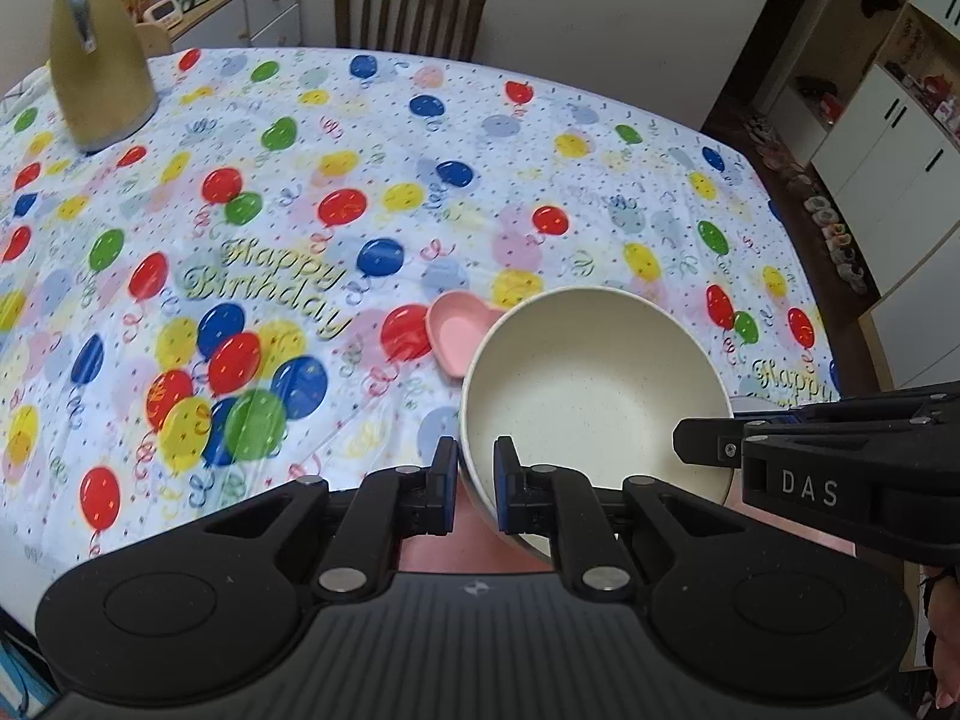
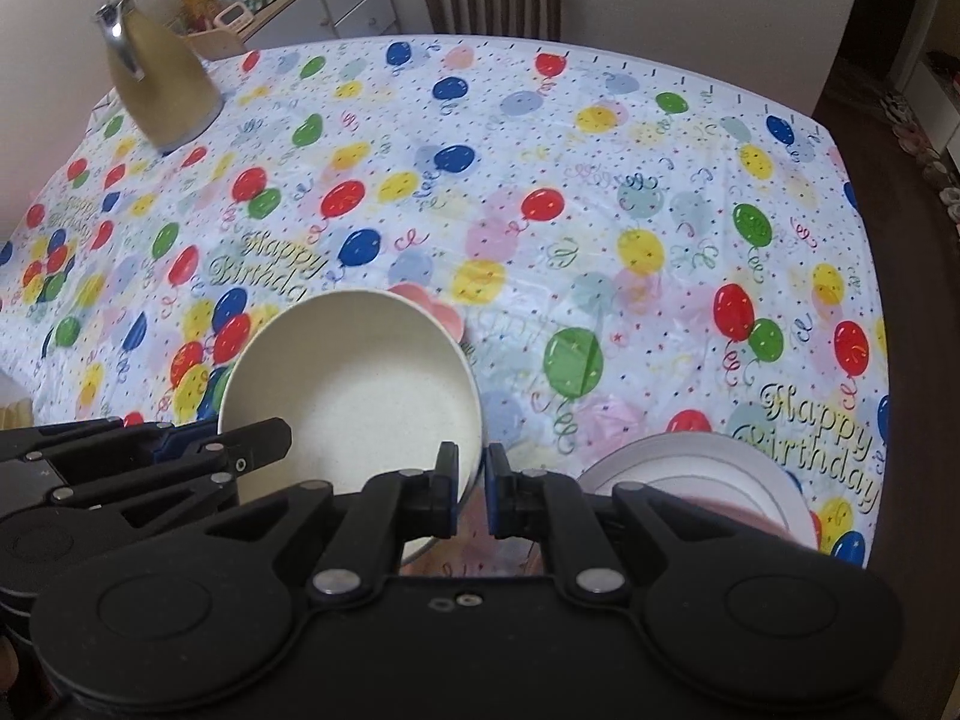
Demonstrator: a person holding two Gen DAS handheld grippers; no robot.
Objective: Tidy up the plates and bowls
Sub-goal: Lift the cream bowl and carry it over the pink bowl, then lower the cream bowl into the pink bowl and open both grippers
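Note:
A cream speckled bowl (image 1: 594, 384) is held tilted above the table, with both grippers on its rim. My left gripper (image 1: 475, 468) is shut on its near-left rim. My right gripper (image 2: 471, 474) is shut on the bowl's (image 2: 354, 390) right rim, and it shows from the side in the left wrist view (image 1: 708, 450). A pink heart-shaped dish (image 1: 456, 333) lies on the tablecloth just behind the bowl, partly hidden. A white plate (image 2: 690, 468) with something pink on it sits at the near right under my right gripper.
A balloon "Happy Birthday" tablecloth (image 1: 360, 210) covers the table. A tall gold jug (image 1: 90, 60) stands at the far left corner. A wooden chair (image 1: 411, 6) is behind the table. White cabinets (image 1: 888, 138) stand to the right.

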